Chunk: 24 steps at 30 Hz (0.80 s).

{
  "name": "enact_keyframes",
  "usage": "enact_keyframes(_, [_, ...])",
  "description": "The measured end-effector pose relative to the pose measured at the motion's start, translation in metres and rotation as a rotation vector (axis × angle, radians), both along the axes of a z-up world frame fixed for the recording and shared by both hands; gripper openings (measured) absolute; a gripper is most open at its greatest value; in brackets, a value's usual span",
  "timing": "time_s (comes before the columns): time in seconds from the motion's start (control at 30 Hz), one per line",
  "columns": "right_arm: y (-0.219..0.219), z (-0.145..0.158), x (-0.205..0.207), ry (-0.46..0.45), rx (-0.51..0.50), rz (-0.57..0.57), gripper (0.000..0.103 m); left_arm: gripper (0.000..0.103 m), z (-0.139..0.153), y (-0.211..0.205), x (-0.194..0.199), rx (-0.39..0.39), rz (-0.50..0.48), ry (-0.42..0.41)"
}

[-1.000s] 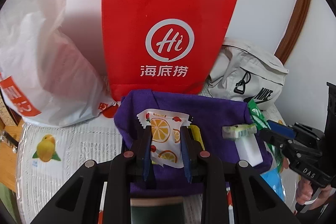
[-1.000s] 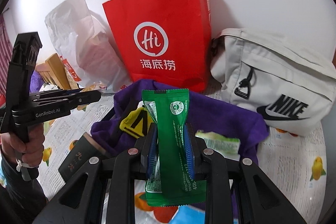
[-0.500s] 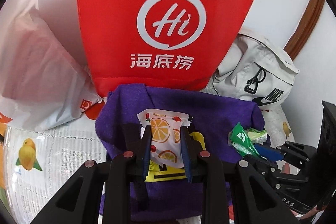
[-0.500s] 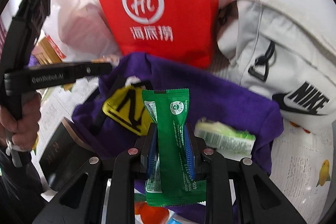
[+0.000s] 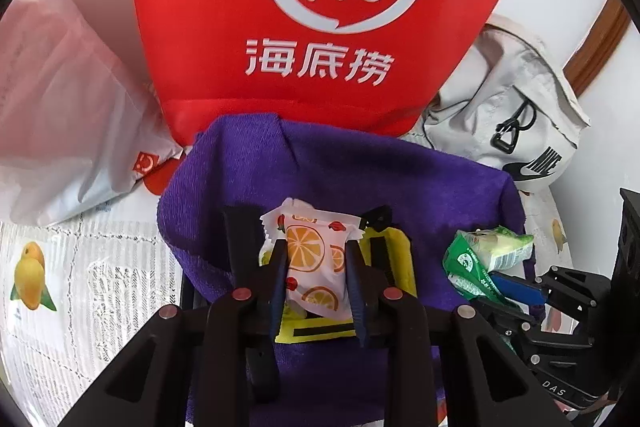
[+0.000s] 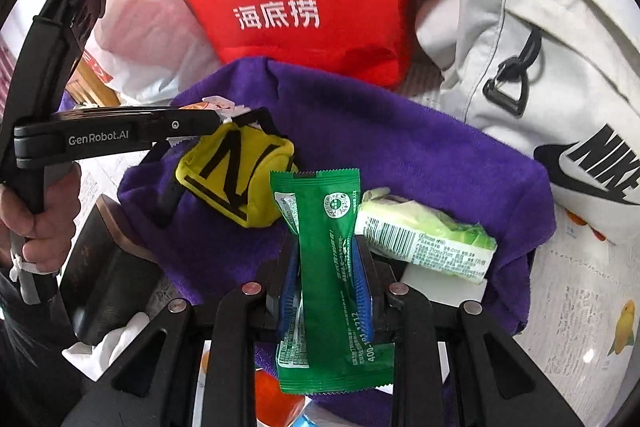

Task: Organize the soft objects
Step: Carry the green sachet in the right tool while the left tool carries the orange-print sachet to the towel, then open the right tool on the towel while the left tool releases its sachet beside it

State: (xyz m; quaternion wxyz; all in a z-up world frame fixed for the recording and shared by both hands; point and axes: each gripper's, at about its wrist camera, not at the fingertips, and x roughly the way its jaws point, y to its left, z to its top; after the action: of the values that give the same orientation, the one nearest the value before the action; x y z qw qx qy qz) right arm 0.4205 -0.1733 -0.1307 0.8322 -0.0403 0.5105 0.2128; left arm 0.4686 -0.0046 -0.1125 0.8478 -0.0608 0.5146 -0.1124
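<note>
Left wrist view: the left gripper (image 5: 316, 279) hovers above the purple cloth (image 5: 340, 179), jaws pinched on one orange-print sachet (image 5: 316, 263), long axis upright, before one red paper bag (image 5: 320, 7)

Right wrist view: the right gripper (image 6: 326, 279) pinches one green packet (image 6: 332, 267), upright, beside one yellow pouch (image 6: 236, 175) and one pale-green tissue pack (image 6: 424, 239)

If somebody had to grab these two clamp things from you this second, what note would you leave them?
Left gripper: shut on the orange-print packet, held above the purple cloth.
Right gripper: shut on the green packet, also over the cloth.
Already on the cloth: yellow pouch and pale green tissue pack.
Behind: red paper bag, white plastic bag, grey Nike bag.
Left: both held packets are not yet set down.
</note>
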Motion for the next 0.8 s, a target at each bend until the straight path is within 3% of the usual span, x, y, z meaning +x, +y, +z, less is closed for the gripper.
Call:
enact_keyframes(0.37, [0.001,-0.013,0.006,0.037,-0.046,-0.006,0.034,0.033,-0.009,0.005,0.001,0.013,0.006,0.029])
enact_keyframes(0.47, [0.002,-0.014,0.006,0.049,-0.042,0.0,0.046,0.034,-0.011,0.004,0.002,0.02,0.005,0.039])
enact_keyframes(0.53, [0.006,-0.013,0.004,0.065,-0.036,0.025,0.058,0.043,-0.011,0.003,0.002,0.021,0.005,0.049])
enact_keyframes(0.8, [0.007,0.013,-0.007,0.007,-0.027,0.019,0.059,0.051,0.009,-0.002,-0.009,0.037,-0.006,0.011])
